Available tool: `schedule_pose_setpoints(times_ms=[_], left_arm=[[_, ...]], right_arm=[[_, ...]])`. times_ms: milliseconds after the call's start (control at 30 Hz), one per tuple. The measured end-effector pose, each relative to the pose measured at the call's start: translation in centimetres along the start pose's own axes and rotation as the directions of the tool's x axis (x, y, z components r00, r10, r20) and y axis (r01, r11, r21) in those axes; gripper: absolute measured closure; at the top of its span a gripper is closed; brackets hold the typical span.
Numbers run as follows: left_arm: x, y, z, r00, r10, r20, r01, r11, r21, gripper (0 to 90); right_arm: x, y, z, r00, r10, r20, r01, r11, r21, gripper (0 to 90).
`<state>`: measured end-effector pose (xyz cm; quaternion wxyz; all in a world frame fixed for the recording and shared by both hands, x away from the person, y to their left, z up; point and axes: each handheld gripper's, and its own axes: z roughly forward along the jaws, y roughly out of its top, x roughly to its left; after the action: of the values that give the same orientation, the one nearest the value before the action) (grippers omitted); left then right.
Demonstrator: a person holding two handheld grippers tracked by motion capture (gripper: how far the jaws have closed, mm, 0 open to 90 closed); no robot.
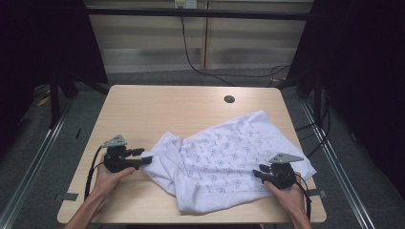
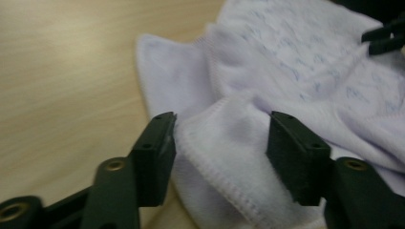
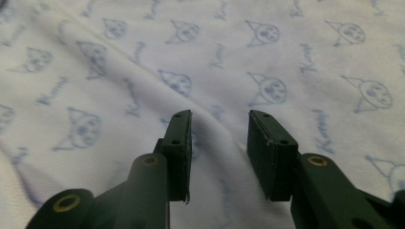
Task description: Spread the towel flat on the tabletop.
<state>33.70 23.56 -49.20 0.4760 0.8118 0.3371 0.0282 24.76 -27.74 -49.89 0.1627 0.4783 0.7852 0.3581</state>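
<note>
Dark curtains surround the bench [image 1: 143,105], where a crumpled cloth [image 1: 229,157] is spread. Its hemmed fold [image 2: 224,143] is straddled, unpinched, by the left gripper [image 2: 219,143]. The right gripper [image 3: 218,143] is held parted above printed fabric.

Both handheld grippers, the left gripper [image 1: 143,156] and the right gripper [image 1: 258,171], are black, each topped by a grey three-cornered plate and trailing a black cable. Their flat rectangular jaws carry brass-coloured screws at the joints. The forearms look bare, without sleeves.
</note>
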Motion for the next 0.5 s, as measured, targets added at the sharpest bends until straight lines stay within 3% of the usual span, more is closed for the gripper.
schedule_pose_setpoints(times_ms=[33,67,100,133,200,233,267,300,400,433,467,500], left_arm=[[0.0,0.0,0.0,1.0000,0.000,0.000,0.000,1.0000,0.000,54.5],[-0.2,-0.1,0.2,0.9996,0.010,0.027,-0.011,0.9999,0.010,54.5],[-0.6,-0.2,0.5,0.9990,0.031,0.032,-0.032,0.9991,0.028,62.7],[-0.9,-0.3,0.6,0.9985,0.044,0.033,-0.046,0.9983,0.037,76.7],[-1.4,-0.4,0.6,0.9974,0.059,0.040,-0.060,0.9977,0.031,85.3],[-1.7,-0.4,0.4,0.9966,0.067,0.048,-0.069,0.9972,0.029,85.3],[-2.0,-0.5,0.2,0.9952,0.065,0.073,-0.067,0.9975,0.025,87.6],[-2.3,-0.7,0.1,0.9942,0.059,0.090,-0.062,0.9976,0.030,87.6],[-3.4,-1.4,0.0,0.9903,0.086,0.110,-0.093,0.9936,0.064,87.8],[-3.9,-1.6,-0.1,0.9890,0.086,0.120,-0.095,0.9930,0.069,87.8],[-4.4,-1.7,-0.2,0.9875,0.084,0.133,-0.095,0.9929,0.072,87.7],[-4.8,-1.8,-0.3,0.9862,0.092,0.137,-0.103,0.9921,0.072,87.6]], right_arm=[[0.4,0.2,-0.2,0.9999,-0.002,-0.011,0.001,1.000,-0.024,60.5],[0.4,0.2,-0.2,0.9999,-0.002,-0.011,0.001,1.000,-0.024,60.5],[0.9,0.4,-0.3,0.9998,-0.006,-0.020,0.005,0.999,-0.035,59.1],[2.4,1.4,-0.2,0.9971,-0.050,-0.057,0.047,0.997,-0.061,58.8],[3.7,2.3,0.2,0.9939,-0.062,-0.091,0.055,0.995,-0.078,58.0],[3.7,2.3,0.2,0.9939,-0.062,-0.091,0.055,0.995,-0.078,58.0],[5.6,3.4,0.8,0.9851,-0.096,-0.143,0.083,0.992,-0.093,58.0],[5.6,3.4,0.8,0.9851,-0.096,-0.143,0.083,0.992,-0.093,58.0],[8.7,4.9,2.2,0.9628,-0.145,-0.228,0.124,0.987,-0.104,59.4],[8.7,4.9,2.2,0.9628,-0.145,-0.228,0.124,0.987,-0.104,59.4],[9.7,5.3,2.9,0.9545,-0.160,-0.252,0.138,0.985,-0.101,59.5],[11.1,5.8,3.9,0.9400,-0.185,-0.286,0.166,0.982,-0.091,59.6]])
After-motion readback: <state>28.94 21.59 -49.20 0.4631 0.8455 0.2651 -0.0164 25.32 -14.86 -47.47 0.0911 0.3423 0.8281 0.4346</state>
